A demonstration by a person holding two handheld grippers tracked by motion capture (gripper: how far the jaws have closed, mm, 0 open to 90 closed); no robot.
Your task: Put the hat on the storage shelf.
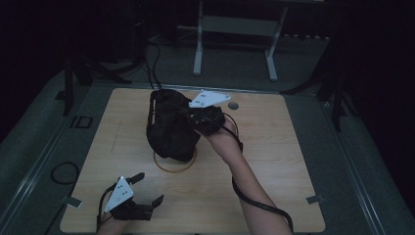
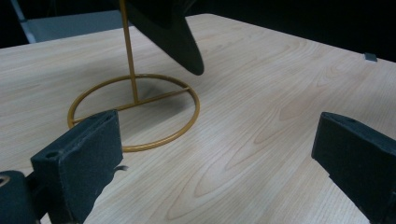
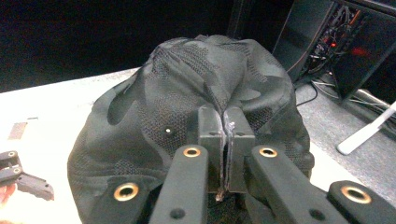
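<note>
Right tool (image 3: 226, 140) pinches the black cap (image 1: 169, 127), settling it on the gold stand (image 2: 133, 112) mid-surface; next, release. Left tool (image 2: 215, 154) waits open near the front edge.

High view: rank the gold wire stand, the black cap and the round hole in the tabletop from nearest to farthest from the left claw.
1. Gold wire stand: its ring base lies on the table up and right of the left claw.
2. Black cap: above the stand, pinched by the right claw.
3. Round hole: near the table's far edge, right of the cap.
</note>
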